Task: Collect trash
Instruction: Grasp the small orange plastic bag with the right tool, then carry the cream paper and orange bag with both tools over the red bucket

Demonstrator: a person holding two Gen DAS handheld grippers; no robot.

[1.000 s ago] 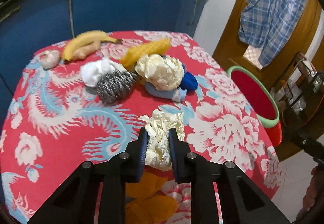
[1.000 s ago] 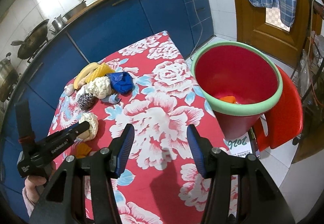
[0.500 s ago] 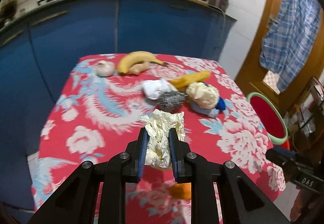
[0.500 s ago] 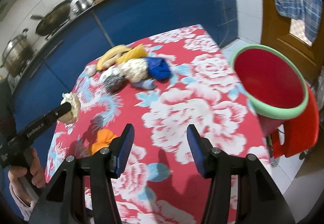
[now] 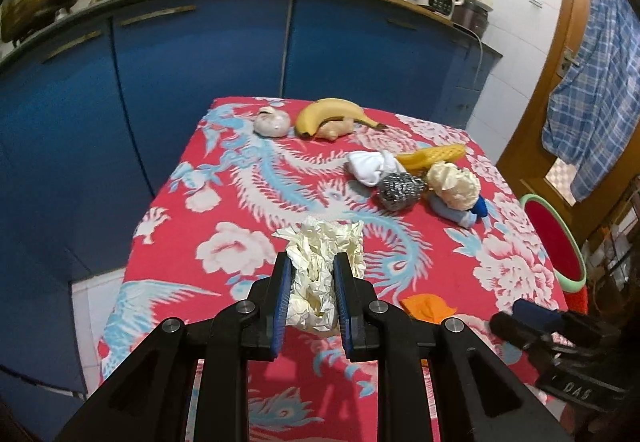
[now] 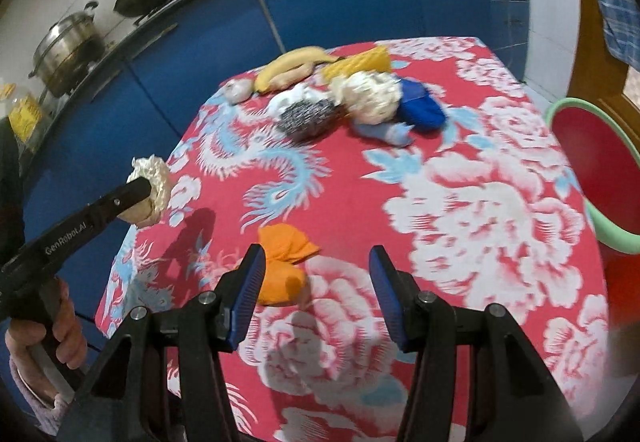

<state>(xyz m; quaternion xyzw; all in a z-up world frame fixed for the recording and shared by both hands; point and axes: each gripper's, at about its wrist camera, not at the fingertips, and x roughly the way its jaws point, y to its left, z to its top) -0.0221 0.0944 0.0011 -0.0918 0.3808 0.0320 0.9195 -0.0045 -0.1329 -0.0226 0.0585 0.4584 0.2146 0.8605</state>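
the left gripper point(image 5: 310, 292) was clamped on a crumpled cream paper wad point(image 5: 320, 266), held above the red flowered tablecloth point(image 5: 248, 202). the right gripper point(image 6: 316, 282) stood wide and empty over an orange scrap point(image 6: 284, 262); the red bin point(image 6: 596, 166) sat beside the table.

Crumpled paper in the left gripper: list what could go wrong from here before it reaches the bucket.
1. The left gripper pinches only part of the crumpled paper; the loose wad could slip out over the table.
2. The red bucket stands off the table's far side, so the carry may cross the right gripper.
3. The right gripper hangs open just beside the orange scrap; closing now might miss it.
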